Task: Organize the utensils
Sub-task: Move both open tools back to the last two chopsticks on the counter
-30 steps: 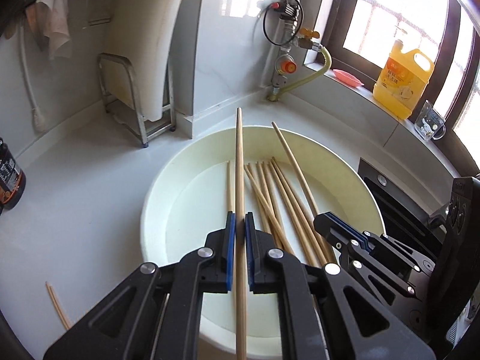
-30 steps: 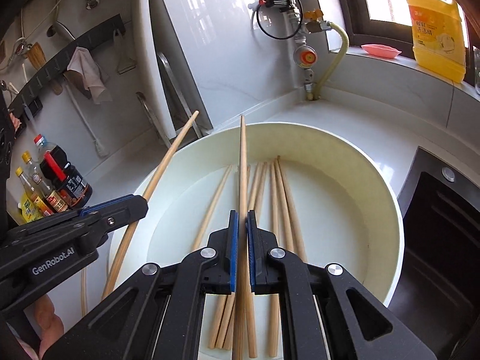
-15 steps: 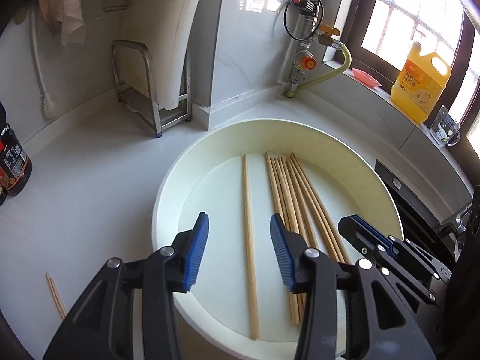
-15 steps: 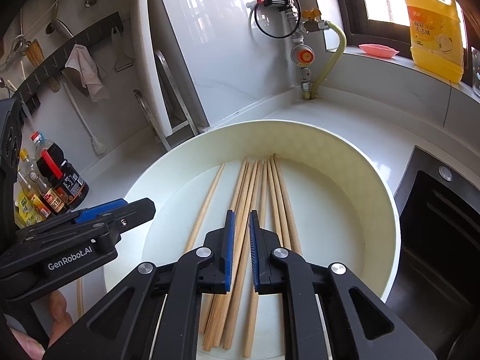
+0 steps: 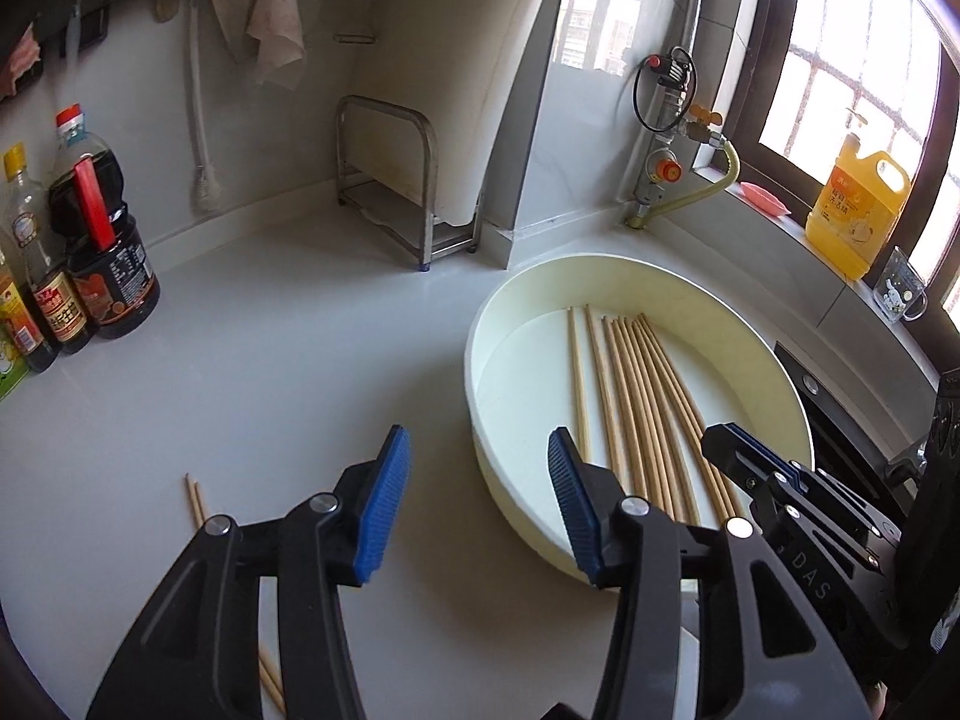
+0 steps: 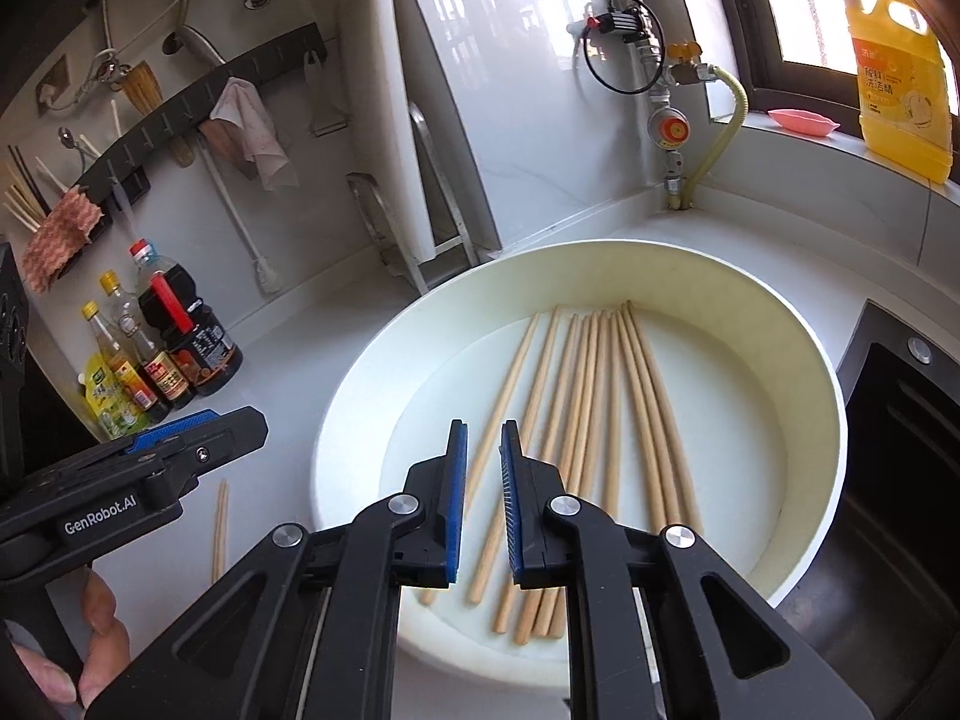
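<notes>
Several wooden chopsticks (image 5: pixel 636 396) (image 6: pixel 594 396) lie side by side in a round cream basin (image 5: pixel 480 360) (image 6: pixel 360 372) on the white counter. A loose pair of chopsticks (image 5: pixel 195 498) (image 6: pixel 220 528) lies on the counter left of the basin. My left gripper (image 5: pixel 474 498) hovers over the counter at the basin's left rim, its jaws opening wide with nothing between them. My right gripper (image 6: pixel 483 468) hangs above the near part of the basin, its jaws opening by a narrow gap, and it holds nothing. In the right wrist view the left gripper (image 6: pixel 198 426) shows at the left edge.
Sauce bottles (image 5: pixel 96 276) (image 6: pixel 174 348) stand at the counter's left. A metal rack (image 5: pixel 390 180) with a white board stands against the back wall. A black stove (image 6: pixel 900 450) borders the basin on the right. A yellow detergent jug (image 5: pixel 855 210) sits on the sill. A hand (image 6: pixel 102 618) holds the left gripper.
Each gripper was shut on one chopstick; both opened and the sticks now lie in the basin. My left gripper swung left, off the basin toward the counter. The right one drew back slightly.
</notes>
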`<state>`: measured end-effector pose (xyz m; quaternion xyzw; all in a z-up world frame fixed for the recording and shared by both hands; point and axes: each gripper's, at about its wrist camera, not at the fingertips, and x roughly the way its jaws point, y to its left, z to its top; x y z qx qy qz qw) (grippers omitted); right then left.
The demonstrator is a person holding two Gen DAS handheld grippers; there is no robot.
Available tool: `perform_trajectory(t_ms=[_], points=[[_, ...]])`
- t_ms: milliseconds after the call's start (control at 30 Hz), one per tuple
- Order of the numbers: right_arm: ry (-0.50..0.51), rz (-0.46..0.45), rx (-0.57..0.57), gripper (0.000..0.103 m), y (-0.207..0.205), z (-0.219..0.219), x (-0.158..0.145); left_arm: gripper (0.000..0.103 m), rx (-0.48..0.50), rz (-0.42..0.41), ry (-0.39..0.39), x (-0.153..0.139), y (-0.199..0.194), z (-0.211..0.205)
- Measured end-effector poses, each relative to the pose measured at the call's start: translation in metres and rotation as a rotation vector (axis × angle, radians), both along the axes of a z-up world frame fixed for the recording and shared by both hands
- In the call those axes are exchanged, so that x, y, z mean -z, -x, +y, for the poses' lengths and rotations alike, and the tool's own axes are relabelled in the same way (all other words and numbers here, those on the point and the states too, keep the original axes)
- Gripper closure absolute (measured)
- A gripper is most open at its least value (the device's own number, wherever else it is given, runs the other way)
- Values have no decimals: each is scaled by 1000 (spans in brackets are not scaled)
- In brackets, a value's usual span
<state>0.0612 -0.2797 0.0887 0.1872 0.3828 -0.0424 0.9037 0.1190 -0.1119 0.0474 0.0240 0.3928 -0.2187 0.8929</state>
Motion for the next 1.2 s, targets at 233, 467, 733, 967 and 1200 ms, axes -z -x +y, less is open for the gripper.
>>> perform_trajectory(t_ms=[233,467,733,967,1200], points=[[14,-33,-91,79,22,41,-15,51,-87,-58,-29,-2,30,49],[22,-62,-170,79,37,81,-20,44,-157,-80,-29,9,55,94],[43,-48,-273,69,46,121,-5,42,-281,-68,-57,42,71,147],[35,30,-370,69,29,160,25,39,-378,-11,-68,71,71,191],[48,96,-454,69,12,200,52,39,-425,4,-71,81,70,216]])
